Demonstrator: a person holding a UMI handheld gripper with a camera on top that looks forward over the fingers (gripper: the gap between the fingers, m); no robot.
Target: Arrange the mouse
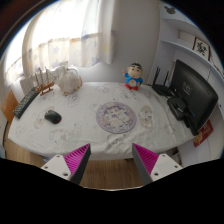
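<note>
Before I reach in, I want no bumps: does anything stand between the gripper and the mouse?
Nothing visible does. The gripper is open, short of the table's near edge. The mouse lies beyond the fingers, toward the keyboard, with only bare tablecloth before it. The round mat lies beside that path.

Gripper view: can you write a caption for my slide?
Open gripper hovers before a table where the mouse lies.

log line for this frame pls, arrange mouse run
phase: approach | gripper: jaws open, empty, short of table | mouse: on table, far ahead to left, untouched | keyboard: beyond mouse | monitor: right
</note>
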